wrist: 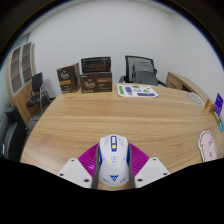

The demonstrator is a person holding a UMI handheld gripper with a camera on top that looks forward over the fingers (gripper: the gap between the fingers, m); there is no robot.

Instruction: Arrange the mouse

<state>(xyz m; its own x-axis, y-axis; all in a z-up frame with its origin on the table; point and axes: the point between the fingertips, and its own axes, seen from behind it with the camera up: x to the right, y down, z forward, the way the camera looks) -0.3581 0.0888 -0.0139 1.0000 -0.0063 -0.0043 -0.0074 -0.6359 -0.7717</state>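
Observation:
A white computer mouse point(112, 160) with blue and yellow marks sits between my gripper's point(112, 165) two fingers. Both magenta pads point(90, 160) press against its sides. The mouse points forward over a long wooden table point(100, 115). I cannot tell whether the mouse rests on the table or is held just above it.
Brown cardboard boxes point(88, 76) stand at the table's far end. Black office chairs are at the far right point(142, 68) and at the left point(38, 90). A flat sheet with green print point(137, 91) lies beyond the mouse. A white and purple item point(208, 146) lies at the right edge.

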